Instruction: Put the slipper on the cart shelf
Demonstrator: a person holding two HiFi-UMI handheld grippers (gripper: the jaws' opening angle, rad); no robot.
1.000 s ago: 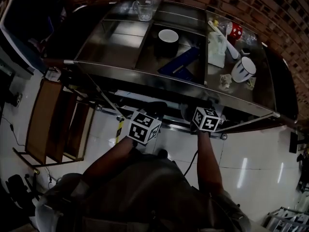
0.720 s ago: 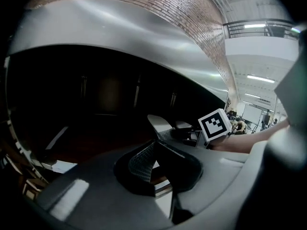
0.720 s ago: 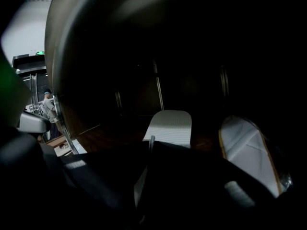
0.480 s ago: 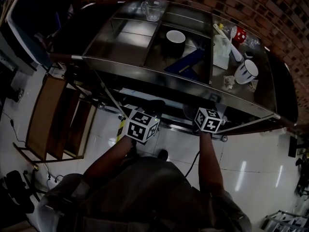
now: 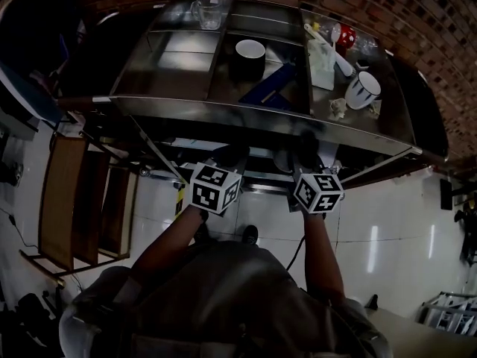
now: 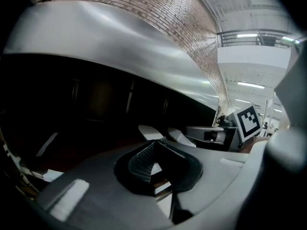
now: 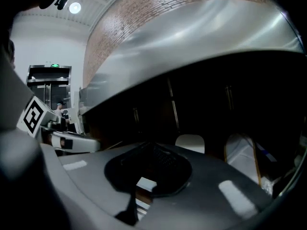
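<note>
Compared with a second back, the cart (image 5: pixel 253 114) has slid left and up in your head view, and your cubes have evened out: the left cube (image 5: pixel 215 187) crept up and the right cube (image 5: pixel 318 192) dropped toward you, so they're about level now. Both tools are clenched on nothing. The left gripper (image 6: pixel 156 147) has its pads pinched to a point with nothing between them, and it's the same story for the right gripper (image 7: pixel 150 150). The slipper (image 6: pixel 150 131) looks to be that pale shape on the dark shelf (image 6: pixel 86 145) just past the left jaws, with a second pale shape (image 6: pixel 181 136) right beside it; neither tool touches them. Room-wise, the steel rim (image 7: pixel 192 37) hangs over both noses, so up is tight, while the gap under it is wide ahead. A slanted brace (image 5: pixel 153 151) runs just left of the left gripper, the wooden rack (image 5: pixel 82 200) is well apart on that side, and there's tile floor (image 5: pixel 387 222) out to the right.
</note>
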